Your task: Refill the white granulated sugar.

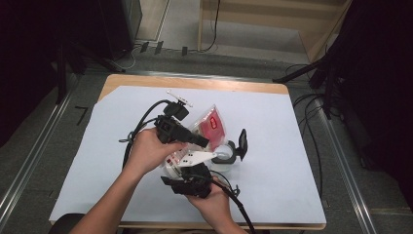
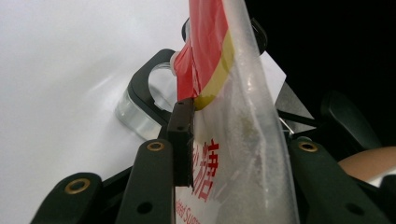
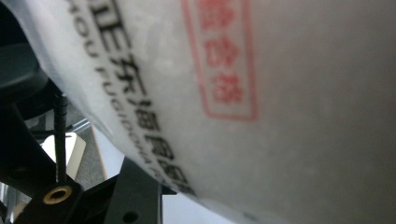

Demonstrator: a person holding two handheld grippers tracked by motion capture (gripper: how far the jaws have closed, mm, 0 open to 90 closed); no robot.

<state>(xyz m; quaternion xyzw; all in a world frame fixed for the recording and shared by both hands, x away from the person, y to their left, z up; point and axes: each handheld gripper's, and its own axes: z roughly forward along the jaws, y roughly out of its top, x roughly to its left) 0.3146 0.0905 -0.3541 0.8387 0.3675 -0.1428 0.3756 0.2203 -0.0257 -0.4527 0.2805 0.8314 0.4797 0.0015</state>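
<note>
Clear sugar bag point(image 1: 210, 127) – red label – held tilted above table

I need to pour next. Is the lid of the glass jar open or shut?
Open. In the high view the jar stands on the white sheet with its black lid flipped up to one side.

The clear plastic bag point(image 2: 243, 154) carries red print: the Chinese character 糖 stands on its side, and below it, at the picture's bottom edge, the cut-off letters "Suga". In the right gripper view the bag point(image 3: 280, 116) shows black Chinese characters 东海 over a line of Latin capitals reading partly "OU FUGIO", and a red-framed box of blurred, unreadable red characters.
</note>
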